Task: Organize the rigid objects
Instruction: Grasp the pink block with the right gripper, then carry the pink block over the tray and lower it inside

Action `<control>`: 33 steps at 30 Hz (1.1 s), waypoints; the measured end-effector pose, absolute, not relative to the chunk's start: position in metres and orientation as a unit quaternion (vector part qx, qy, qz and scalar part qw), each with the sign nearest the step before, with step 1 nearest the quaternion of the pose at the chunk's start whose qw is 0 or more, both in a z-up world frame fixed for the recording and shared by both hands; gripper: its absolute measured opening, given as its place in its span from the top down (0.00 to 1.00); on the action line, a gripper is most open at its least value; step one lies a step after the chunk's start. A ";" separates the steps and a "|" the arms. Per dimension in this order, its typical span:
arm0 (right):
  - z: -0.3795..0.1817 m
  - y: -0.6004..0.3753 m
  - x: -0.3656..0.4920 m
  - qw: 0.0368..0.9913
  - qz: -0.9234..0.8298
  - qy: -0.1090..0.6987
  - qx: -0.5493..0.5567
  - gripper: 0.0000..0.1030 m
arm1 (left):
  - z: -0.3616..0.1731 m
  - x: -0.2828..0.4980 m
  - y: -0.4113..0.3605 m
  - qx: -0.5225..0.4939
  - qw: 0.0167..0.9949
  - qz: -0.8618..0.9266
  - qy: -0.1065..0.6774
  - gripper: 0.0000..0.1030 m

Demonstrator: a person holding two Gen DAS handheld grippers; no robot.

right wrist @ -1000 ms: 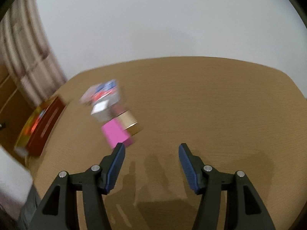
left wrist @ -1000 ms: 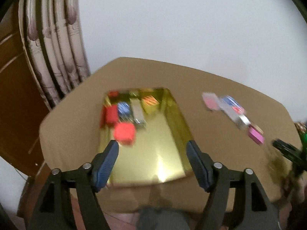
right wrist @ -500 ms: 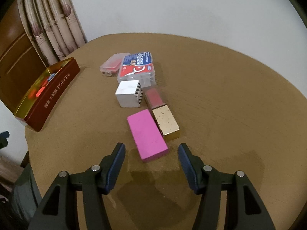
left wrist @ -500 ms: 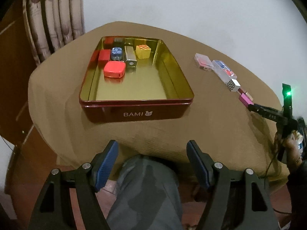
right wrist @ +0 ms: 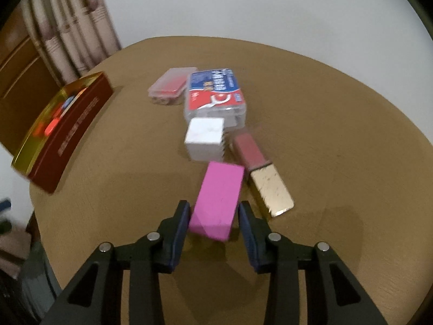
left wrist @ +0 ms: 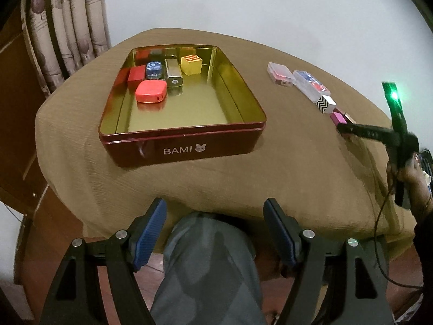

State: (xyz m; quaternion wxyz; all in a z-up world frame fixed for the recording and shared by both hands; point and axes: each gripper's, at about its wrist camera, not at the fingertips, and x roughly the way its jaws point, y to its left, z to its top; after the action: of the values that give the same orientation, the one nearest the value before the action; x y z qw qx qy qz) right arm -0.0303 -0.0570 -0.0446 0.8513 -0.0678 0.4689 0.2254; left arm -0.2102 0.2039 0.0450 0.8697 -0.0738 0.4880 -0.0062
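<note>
since half a second ago the right hand-held gripper (right wrist: pixel 212 216) has pushed forward and narrowed, so the pink block (right wrist: pixel 217 203) that sat just ahead of its fingers now sits between them. the left pad looks pressed on the block's side, but on the right there might be a sliver of gap, so i can't tell if it's truly clamped or just about to be. the frame is a bit blurry there.

the block looks like a stiff little box, probably light, with smooth flat faces that could be a touch slippery. its long sides are parallel, so squeezing across the narrow width near the close end seems the sensible hold, which is pretty much where the pads are.

the block lies on the counter (right wrist: pixel 338 135), running off toward 12 o'clock from the fingers. the gold-ended box (right wrist: pixel 270 192) is just beside it at about 2 o'clock, close enough to get nudged, and the white box (right wrist: pixel 205 135) sits at 12.

the red tin (left wrist: pixel 184 146) is at 10 o'clock, well apart. the left hand-held gripper (left wrist: pixel 215 233) hangs wide apart, holding nothing, off the near edge.
</note>
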 end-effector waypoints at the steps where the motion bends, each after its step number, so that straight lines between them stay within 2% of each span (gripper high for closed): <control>1: -0.045 -0.055 -0.026 0.848 0.222 0.476 -0.063 0.63 | 0.044 -0.210 0.204 -0.074 0.869 -0.006 0.490 0.31; 3: -0.046 -0.049 -0.020 0.846 0.208 0.487 -0.056 0.63 | 0.042 -0.211 0.204 -0.074 0.866 -0.004 0.494 0.31; 6: -0.045 -0.047 -0.021 0.847 0.183 0.494 -0.062 0.71 | 0.042 -0.214 0.208 -0.078 0.866 -0.001 0.494 0.31; 13: -0.005 -0.025 -0.066 0.854 0.230 0.464 -0.055 0.71 | 0.047 -0.230 0.223 -0.085 0.872 0.014 0.482 0.31; 19: 0.056 0.055 -0.075 0.844 0.320 0.430 -0.033 0.71 | 0.047 -0.235 0.237 -0.112 0.864 0.021 0.490 0.31; 22: 0.067 0.108 -0.067 0.823 0.362 0.436 -0.014 0.71 | 0.048 -0.240 0.246 -0.117 0.864 0.035 0.489 0.31; 28: 0.037 0.201 -0.046 0.798 0.365 0.477 -0.045 0.71 | 0.042 -0.243 0.263 -0.130 0.857 0.054 0.495 0.31; 33: 0.003 0.236 -0.023 0.799 0.324 0.502 -0.068 0.71 | 0.035 -0.239 0.278 -0.160 0.845 0.053 0.508 0.31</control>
State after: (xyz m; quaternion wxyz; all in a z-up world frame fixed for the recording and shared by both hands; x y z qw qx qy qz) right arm -0.0227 0.2360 0.0028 0.7987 -0.0682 0.5025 0.3239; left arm -0.2388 0.2782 0.0347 0.8449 -0.1602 0.5076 0.0530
